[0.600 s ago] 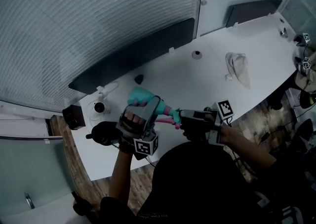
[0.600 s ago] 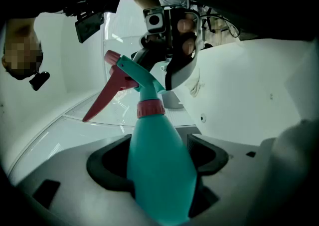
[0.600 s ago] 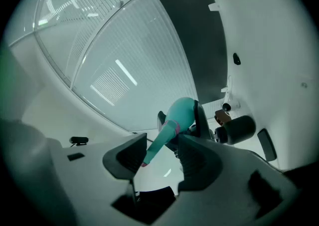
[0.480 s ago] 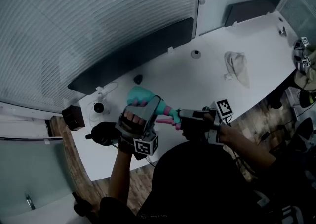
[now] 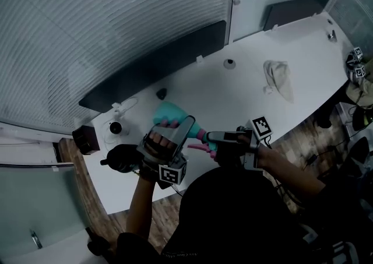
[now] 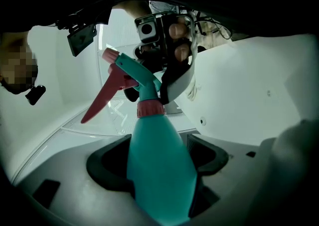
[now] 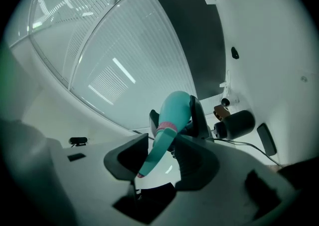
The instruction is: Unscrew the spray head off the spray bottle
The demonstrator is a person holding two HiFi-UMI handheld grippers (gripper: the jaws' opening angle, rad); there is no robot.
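Left gripper view is showing my left hand-held gripper (image 6: 158,166) clamping the teal spray bottle (image 6: 160,145) over the table (image 5: 245,85). The right hand-held gripper (image 7: 160,161) is straddling the spray head (image 6: 130,73), jaws apart, not pressing. With the pink collar (image 6: 150,109) sitting seated, I'm judging the unscrewing barely begun.

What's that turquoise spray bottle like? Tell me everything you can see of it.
The spray bottle is turquoise and looks like smooth, opaque plastic. Its body tapers up to a pink collar. Above that sits a turquoise spray head with a long pink-red trigger, still on the bottle. It is held tilted over the white table. The left gripper is clamped on the body, and the jaws of the right gripper stand open around the head. Any contents cannot be seen.
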